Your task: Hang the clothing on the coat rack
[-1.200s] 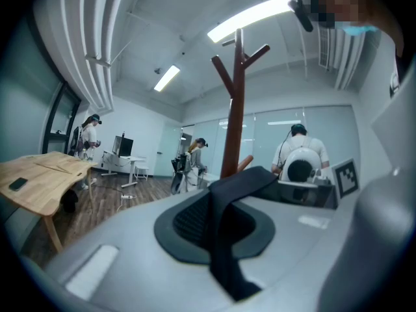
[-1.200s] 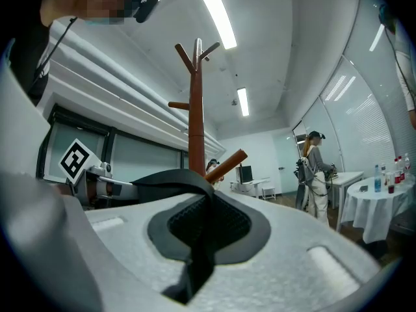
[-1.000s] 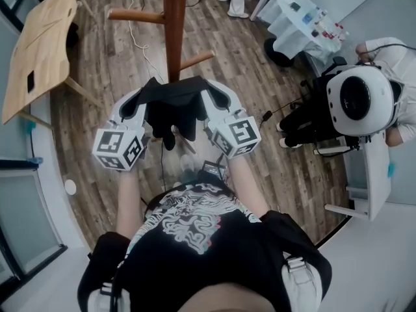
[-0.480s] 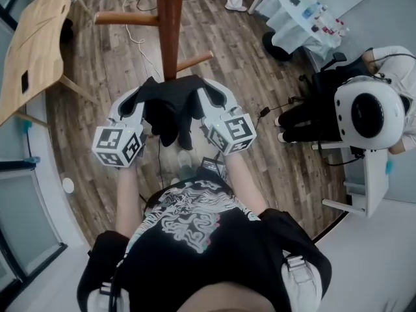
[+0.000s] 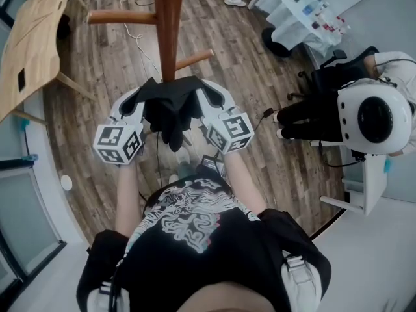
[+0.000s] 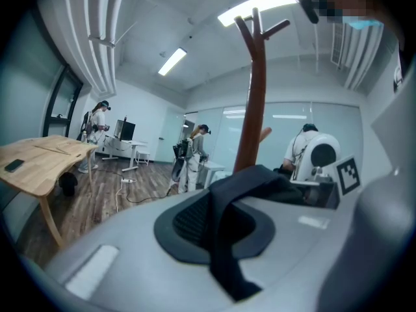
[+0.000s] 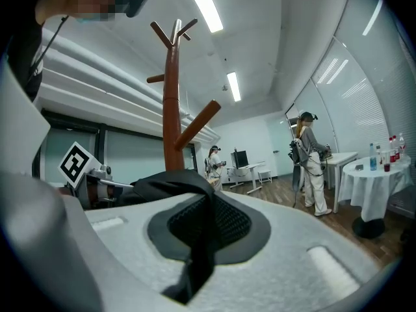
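So both sets of jaws were pinched tight on the black clothing, left gripper and right gripper each on a thin fold, garment slung between them just short of the coat rack. Risk: fold slips out, or slack fabric misses the peg and drops

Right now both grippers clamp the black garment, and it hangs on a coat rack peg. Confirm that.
Wrong: the black garment hangs on no peg. The head view shows it stretched between the left gripper and right gripper, both clamped on it, short of the coat rack.
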`<action>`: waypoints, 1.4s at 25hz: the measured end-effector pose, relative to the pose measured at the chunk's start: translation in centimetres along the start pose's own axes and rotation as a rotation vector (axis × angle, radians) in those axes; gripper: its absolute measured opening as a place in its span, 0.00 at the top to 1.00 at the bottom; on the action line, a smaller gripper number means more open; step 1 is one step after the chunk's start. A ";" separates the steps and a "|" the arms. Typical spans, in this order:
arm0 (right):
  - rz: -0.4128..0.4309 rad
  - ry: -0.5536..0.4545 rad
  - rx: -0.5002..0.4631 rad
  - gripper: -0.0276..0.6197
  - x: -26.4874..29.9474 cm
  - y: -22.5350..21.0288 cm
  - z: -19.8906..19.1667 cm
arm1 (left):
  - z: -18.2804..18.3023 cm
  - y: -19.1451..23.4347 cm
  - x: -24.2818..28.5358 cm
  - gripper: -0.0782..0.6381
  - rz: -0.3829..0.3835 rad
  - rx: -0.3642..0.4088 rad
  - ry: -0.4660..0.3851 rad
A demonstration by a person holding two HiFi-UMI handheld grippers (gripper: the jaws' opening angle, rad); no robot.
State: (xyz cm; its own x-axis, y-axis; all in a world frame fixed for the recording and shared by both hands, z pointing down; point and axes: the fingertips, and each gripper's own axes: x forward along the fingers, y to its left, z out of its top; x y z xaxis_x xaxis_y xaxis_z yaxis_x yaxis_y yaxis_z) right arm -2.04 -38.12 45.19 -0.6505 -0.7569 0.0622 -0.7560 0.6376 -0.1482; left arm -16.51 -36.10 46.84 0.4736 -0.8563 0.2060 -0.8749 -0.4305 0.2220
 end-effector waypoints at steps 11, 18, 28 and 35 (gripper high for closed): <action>-0.011 0.039 0.026 0.93 -0.3 -0.5 -2.1 | -2.2 0.0 0.6 0.88 -0.010 -0.024 0.038; -0.010 0.056 0.046 0.93 -0.3 -0.4 -3.3 | -3.6 -0.1 0.9 0.88 -0.024 -0.044 0.050; -0.010 0.056 0.077 0.93 -0.3 0.1 -4.6 | -5.1 -0.5 0.7 0.88 -0.039 -0.059 0.065; 0.034 0.021 0.101 0.93 -1.1 0.5 -4.3 | -5.2 -1.4 0.4 0.88 -0.072 -0.063 0.049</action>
State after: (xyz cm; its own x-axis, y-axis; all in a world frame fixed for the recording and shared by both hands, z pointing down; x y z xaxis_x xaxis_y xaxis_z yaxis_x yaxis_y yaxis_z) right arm -1.99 -36.35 49.32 -0.6781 -0.7310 0.0761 -0.7227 0.6445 -0.2496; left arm -14.51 -34.34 51.59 0.5404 -0.8083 0.2338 -0.8313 -0.4699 0.2968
